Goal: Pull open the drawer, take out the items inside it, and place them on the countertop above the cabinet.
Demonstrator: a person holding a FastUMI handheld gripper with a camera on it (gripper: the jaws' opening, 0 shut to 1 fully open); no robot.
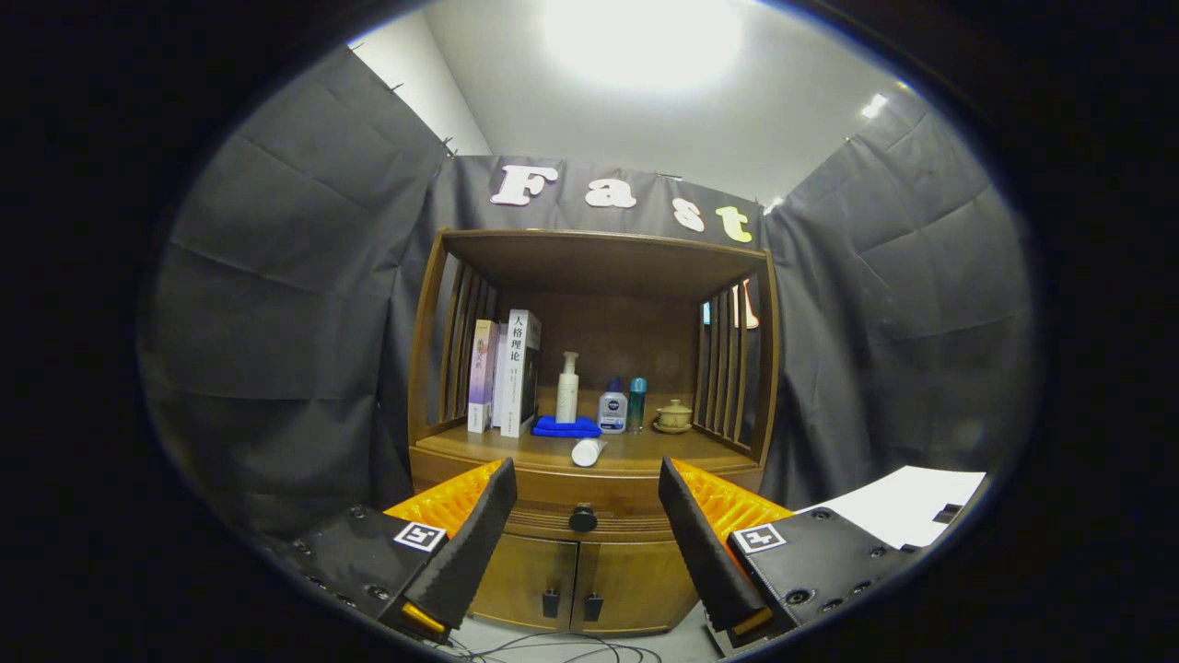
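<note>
Spread wide and gripping nothing, the tool (pixel 586 520) frames the shut drawer (pixel 582 494), its dark knob (pixel 582 517) ahead between the fingers; its contents are hidden. Above, the cabinet (pixel 589 562) tabletop (pixel 645 453) carries a toppled white tube (pixel 587 451) near the front edge, with books (pixel 505 376), a blue cloth (pixel 566 426), bottles (pixel 612 408) and a lidded cup (pixel 673 416) farther back.

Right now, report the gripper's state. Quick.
Gripper: open, holding nothing; the drawer knob sits beyond and between its spread fingers, untouched, and the drawer is not yet pulled out.
</note>
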